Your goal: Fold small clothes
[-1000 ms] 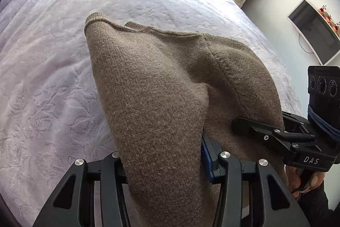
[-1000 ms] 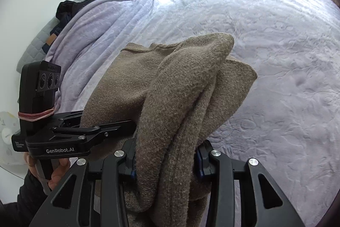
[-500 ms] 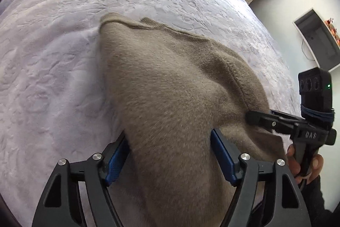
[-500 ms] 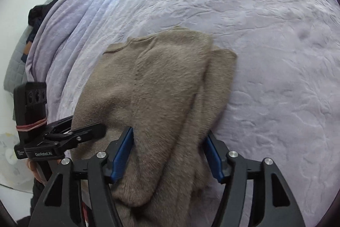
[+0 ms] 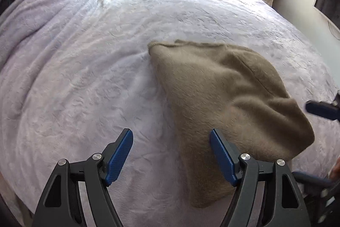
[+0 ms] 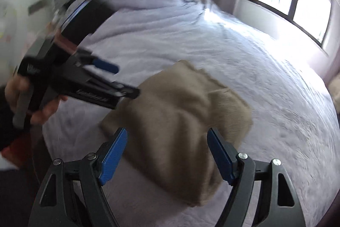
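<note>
Left gripper [image 5: 171, 155] spread, empty | right gripper [image 6: 166, 153] still opening, empty | brown knit sweater [image 5: 223, 99] folded, centre-right on the lilac bedspread [image 5: 85, 78] | risk: your pad snags the puffed top layer, undoing the fold.

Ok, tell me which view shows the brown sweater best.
The left wrist view: the brown sweater is sharp there, with its far edge and a seam visible. The right wrist view shows the whole folded bundle, but blurred.

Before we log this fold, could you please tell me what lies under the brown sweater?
The brown sweater lies folded on the lilac bedspread, which shows all around it. Whatever sits beneath its layers is covered.
</note>
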Action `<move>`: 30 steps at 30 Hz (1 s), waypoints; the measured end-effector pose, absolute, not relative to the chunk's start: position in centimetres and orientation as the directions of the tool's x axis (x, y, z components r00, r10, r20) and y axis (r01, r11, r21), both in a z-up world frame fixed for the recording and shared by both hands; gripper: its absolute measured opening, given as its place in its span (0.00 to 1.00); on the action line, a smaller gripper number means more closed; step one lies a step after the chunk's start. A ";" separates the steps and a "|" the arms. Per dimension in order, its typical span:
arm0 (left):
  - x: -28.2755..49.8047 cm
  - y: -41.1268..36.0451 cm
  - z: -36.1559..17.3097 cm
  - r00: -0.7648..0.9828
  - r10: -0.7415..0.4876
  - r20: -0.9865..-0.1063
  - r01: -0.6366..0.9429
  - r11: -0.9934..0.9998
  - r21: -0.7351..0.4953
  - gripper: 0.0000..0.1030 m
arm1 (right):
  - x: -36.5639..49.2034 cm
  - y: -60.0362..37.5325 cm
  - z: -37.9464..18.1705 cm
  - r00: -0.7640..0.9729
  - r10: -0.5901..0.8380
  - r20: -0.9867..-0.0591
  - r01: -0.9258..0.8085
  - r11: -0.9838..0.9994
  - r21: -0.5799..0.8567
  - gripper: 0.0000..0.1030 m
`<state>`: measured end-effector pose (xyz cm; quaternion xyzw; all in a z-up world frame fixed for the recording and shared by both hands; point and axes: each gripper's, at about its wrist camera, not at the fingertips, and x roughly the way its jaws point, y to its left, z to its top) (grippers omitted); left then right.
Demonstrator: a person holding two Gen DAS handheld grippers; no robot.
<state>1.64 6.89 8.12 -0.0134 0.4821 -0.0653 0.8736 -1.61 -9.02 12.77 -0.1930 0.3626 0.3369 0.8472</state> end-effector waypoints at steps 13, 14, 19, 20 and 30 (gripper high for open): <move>3.1 8.1 3.2 0.475 -0.183 -0.861 0.077 0.983 -0.167 1.00 | 2.7 -14.0 4.9 0.337 0.495 -0.801 -0.621 0.756 0.206 0.77; 3.0 8.3 3.5 0.469 -0.190 -0.863 0.072 0.981 -0.177 1.00 | 2.8 -14.0 5.1 0.328 0.497 -0.803 -0.616 0.757 0.217 0.77; 2.3 7.4 7.9 0.548 -0.193 -0.814 0.147 0.980 -0.133 1.00 | 2.3 -13.6 10.7 0.356 0.537 -0.765 -0.705 0.692 0.157 0.78; 2.4 6.7 8.4 0.550 -0.184 -0.814 0.164 0.980 -0.110 1.00 | 2.6 -13.3 11.9 0.373 0.542 -0.753 -0.748 0.656 0.102 0.78; -0.5 0.2 6.9 0.493 -0.279 -0.824 0.310 0.941 -0.133 1.00 | 11.4 -11.1 7.9 0.208 0.422 -0.883 -0.891 0.455 0.007 0.77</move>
